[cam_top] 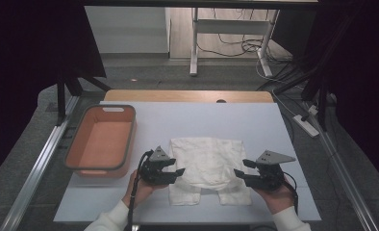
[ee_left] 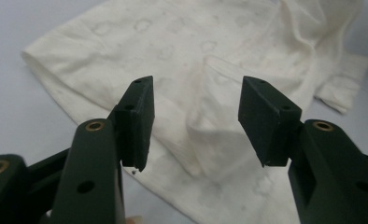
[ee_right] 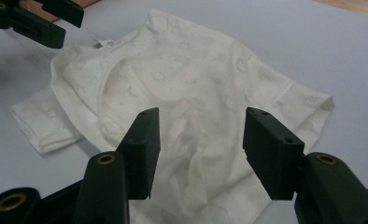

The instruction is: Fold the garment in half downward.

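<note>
Both claws released: left gripper (cam_top: 178, 169) and right gripper (cam_top: 239, 173) flank the white garment (cam_top: 209, 166); its lower sleeves are partly obscured; the table (cam_top: 255, 120) beyond is unobstructed.

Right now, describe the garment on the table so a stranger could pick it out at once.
On the pale grey table mat, right of the orange plastic basket, lies a small cream short-sleeved cotton shirt. It is the mat's one soft, crumpled thing, faintly patterned, its sleeves toward the person.

High view above the person's side, looking forward and down over the whole table (cam_top: 274, 120), both gripper views close and low, facing inward from opposite sides — all three share the white garment (cam_top: 208, 163) (ee_left: 182, 51) (ee_right: 196, 88).
</note>
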`<state>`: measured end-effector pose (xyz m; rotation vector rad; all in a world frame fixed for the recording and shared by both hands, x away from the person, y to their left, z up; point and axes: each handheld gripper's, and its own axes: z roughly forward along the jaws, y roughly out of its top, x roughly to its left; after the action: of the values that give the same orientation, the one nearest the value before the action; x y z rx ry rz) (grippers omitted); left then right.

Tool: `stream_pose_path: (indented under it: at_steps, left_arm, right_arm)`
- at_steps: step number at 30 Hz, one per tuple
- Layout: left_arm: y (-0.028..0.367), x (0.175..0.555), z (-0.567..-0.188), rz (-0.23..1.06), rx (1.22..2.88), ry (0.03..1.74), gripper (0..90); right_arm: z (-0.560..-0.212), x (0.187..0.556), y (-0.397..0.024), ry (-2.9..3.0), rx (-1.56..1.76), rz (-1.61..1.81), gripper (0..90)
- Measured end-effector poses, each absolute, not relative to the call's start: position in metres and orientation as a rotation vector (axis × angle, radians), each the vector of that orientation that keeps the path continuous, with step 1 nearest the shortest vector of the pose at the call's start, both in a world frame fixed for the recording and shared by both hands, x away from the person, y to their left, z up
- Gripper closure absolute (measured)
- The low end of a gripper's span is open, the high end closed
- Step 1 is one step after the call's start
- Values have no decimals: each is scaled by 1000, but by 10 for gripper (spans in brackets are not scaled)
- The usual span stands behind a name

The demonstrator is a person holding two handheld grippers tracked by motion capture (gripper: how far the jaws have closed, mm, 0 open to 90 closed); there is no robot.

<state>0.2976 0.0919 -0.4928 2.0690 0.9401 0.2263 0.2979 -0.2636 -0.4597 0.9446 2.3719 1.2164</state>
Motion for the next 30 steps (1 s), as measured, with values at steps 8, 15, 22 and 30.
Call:
stream_pose_path:
  at_steps: [8, 15, 22, 30]
  left_arm:
    - [81, 309, -493, 209, 2091, 928, 434]
    - [80, 307, -501, 177, 2131, 905, 540]
    - [77, 301, -510, 129, 2197, 857, 808]
    - [79, 296, -508, 118, 2191, 825, 863]
  right_arm:
    - [-464, 316, -245, 2451, 912, 1175, 451]
    - [-477, 319, -245, 2496, 941, 1129, 509]
    - [-485, 318, -243, 2588, 885, 1080, 795]
    - [-480, 307, -249, 2582, 844, 1102, 849]
